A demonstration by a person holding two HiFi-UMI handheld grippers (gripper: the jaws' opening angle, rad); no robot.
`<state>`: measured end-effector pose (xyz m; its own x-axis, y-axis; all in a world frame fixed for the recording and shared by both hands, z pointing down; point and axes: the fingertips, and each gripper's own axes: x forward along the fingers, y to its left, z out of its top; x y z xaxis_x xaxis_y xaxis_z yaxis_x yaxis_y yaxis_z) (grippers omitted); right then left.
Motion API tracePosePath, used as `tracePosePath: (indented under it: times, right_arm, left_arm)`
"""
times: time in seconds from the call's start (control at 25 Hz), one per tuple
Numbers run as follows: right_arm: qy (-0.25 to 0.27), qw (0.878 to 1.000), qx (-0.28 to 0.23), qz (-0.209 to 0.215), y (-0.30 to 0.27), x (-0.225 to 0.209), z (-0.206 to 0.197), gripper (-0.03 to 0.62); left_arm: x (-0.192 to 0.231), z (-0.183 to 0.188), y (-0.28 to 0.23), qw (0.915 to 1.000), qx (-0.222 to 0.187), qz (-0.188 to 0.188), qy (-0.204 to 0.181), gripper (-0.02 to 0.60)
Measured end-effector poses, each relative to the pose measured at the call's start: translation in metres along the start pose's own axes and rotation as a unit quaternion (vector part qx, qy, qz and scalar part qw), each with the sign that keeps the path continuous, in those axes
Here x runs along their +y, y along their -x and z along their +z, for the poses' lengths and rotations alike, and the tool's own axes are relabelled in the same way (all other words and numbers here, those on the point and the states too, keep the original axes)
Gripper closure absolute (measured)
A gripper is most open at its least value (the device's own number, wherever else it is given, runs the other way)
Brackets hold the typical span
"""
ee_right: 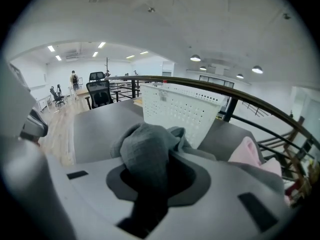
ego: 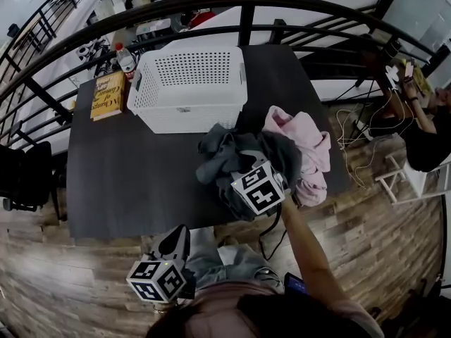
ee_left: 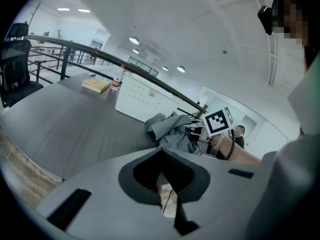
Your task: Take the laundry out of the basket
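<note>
Clamps right gripper (ee_right: 150,194) jaws on grey cloth (ee_right: 147,149) to lay it on worktop (ego: 127,182) outside basket (ego: 190,111); holds left gripper (ee_left: 167,196) jaws together, idle.

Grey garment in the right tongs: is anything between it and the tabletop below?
Nothing visible. The crumpled grey cloth garment hangs from the right tongs straight onto the dark tabletop. The pink cloth garment lies beside it, and the white perforated plastic basket stands behind.

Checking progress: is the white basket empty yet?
Empty: the basket shows a bare perforated inside; the grey garment and pink garment are outside it.
</note>
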<state>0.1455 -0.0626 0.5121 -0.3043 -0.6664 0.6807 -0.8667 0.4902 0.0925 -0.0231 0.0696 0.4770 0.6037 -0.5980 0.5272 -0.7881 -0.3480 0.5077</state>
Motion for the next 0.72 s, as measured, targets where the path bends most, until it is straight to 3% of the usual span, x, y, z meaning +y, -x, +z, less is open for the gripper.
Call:
tracePosePath:
  times: [0.24,0.44,0.72]
  right_arm:
    - [-0.012,1.000,0.005,0.009,-0.012,0.002,-0.003,0.471]
    - [-0.005,0.999,0.024,0.031,-0.008,0.011,-0.003,0.351]
    - [0.033,0.999,-0.009,0.014,0.013,0.012,0.008,0.332]
  left_arm:
    - [0.004,0.001,0.004,1.0000,-0.005,0.006,0.004,0.583]
    - [0.003,0.001,0.009,0.9999,-0.007,0.009,0.005,0.583]
    - [-0.011,-0.003,0.016,0.9998,-0.019,0.006,-0.004,0.583]
